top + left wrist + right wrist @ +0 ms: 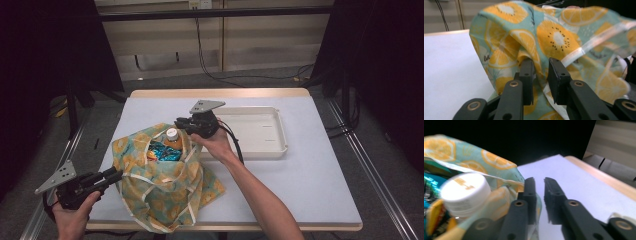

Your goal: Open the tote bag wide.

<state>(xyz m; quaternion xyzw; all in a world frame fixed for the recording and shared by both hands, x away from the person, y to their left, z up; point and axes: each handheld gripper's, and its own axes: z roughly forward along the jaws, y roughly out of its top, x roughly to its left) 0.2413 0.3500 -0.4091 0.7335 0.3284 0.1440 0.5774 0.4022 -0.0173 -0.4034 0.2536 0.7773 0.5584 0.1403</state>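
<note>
A cloth bag (160, 192) printed with orange slices stands open on the table. Inside it are an orange bottle with a white cap (172, 134) and a blue packet (161, 150). My left gripper (117, 173) is at the bag's left edge. In the left gripper view its jaws (541, 61) stand slightly apart, with a fold of the bag (554, 37) in the gap; it is open. My right gripper (181, 124) is at the bag's far rim, beside the bottle. In the right gripper view it (539, 180) is open on bare table, with the bag's rim (494, 161) and the cap (464, 190) to its left.
An empty white tray (280, 146) lies behind the bag on the right of the pale table (300, 185). Black curtains and stands flank the table, and cables run along the floor at the back.
</note>
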